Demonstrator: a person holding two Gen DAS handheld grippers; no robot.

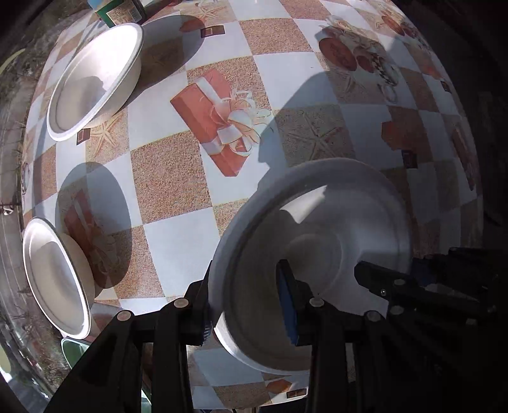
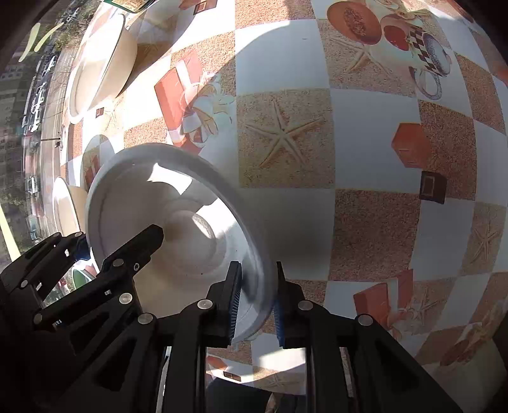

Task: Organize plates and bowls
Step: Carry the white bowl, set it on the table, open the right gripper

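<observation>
Bowl [image 1: 317, 222], white, held tilted above table [image 1: 171, 178], gripped on opposite rims by 2 tools. Left tool [image 1: 250, 305] clamped on near rim, 1 finger inside bowl, other outside. Right tool [image 2: 255, 301] clamped on other rim, blue pads [image 2: 235, 301] pressing wall. Bowl's base hidden; whether it touches table unclear. 2 more white bowls [image 1: 95, 82] and [image 1: 57, 276] at left edge, latter distorted by lens. Green container [image 1: 117, 12] cut off at top. Patterned cloth covers table.
</observation>
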